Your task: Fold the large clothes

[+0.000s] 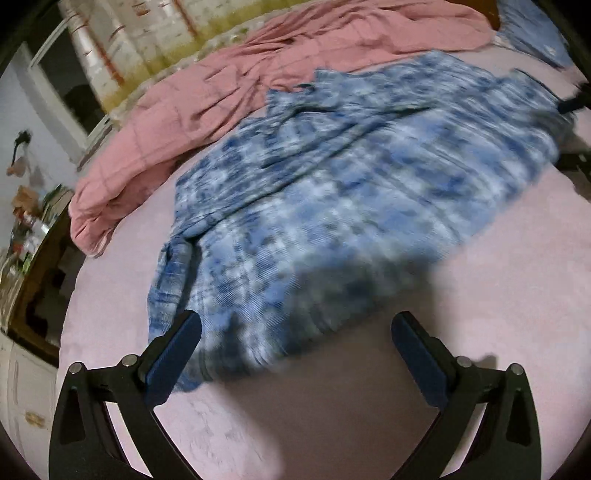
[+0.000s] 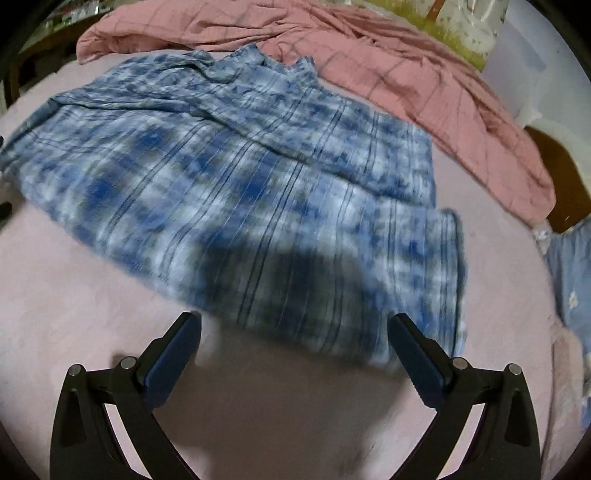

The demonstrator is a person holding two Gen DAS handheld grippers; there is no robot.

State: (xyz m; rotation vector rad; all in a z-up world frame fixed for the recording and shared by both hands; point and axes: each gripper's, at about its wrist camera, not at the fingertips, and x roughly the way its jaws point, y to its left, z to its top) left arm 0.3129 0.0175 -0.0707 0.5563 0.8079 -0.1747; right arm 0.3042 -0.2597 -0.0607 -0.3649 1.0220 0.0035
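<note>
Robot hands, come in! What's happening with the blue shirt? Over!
Left gripper open, empty. Right gripper open, empty. Blue-and-white plaid shirt spread on the pink bedsheet, not yet folded. Rumpled pink checked blanket touching its far edge.

A rumpled pink quilt (image 1: 258, 81) along the far side of the bed (image 1: 498, 295), blue pillow (image 1: 532, 33) beyond.

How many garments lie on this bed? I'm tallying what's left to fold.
1: a blue plaid shirt spread on the pink sheet, before the crumpled pink quilt. More may hide beneath that.
</note>
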